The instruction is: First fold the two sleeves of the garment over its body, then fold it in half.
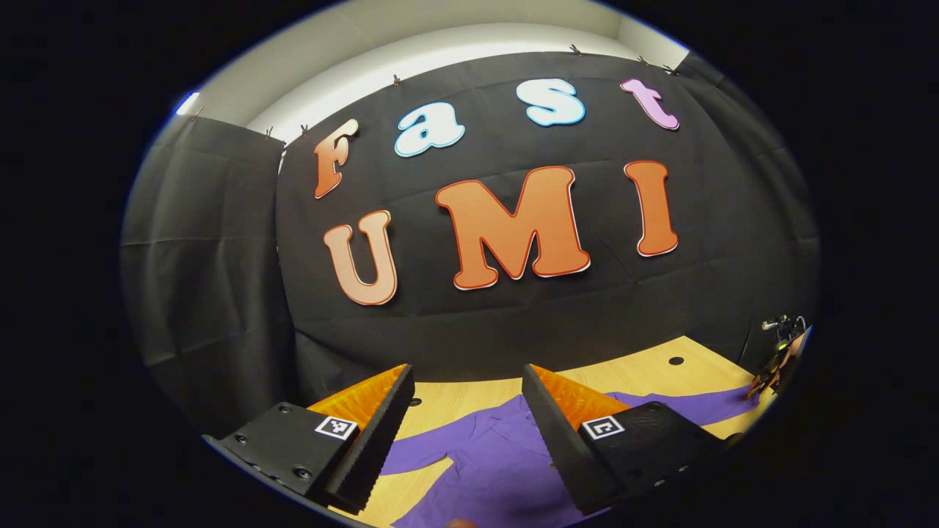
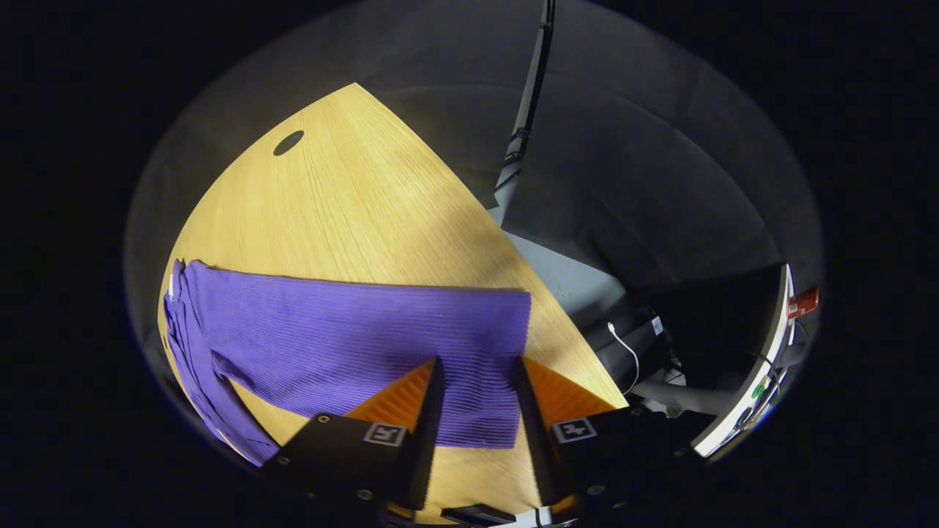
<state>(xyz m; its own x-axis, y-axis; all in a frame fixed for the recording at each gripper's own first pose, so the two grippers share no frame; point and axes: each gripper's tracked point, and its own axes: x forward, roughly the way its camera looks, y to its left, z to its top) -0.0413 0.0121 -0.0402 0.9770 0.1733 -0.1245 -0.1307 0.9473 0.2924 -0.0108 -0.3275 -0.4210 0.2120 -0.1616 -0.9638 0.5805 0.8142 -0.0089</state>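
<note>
Risk: your right tongs [image 2: 475, 411], fingers apart astride the cuff of the purple ribbed knit garment [image 2: 352, 345], may pinch one layer; left tongs [image 1: 469, 418], apart, hang above its body.

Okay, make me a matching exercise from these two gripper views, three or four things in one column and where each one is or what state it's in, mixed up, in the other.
Things:
1. left tongs
2. right tongs
3. purple sleeve
4. round hole

Places or states:
A. lying flat and stretched out across the wooden table
B. in the bare tabletop, beyond the garment
C. open, fingers either side of the sleeve's cuff end
D. open, raised, facing the black cloth wall

Pairs: 1-D, 2-C, 3-A, 4-B
</note>
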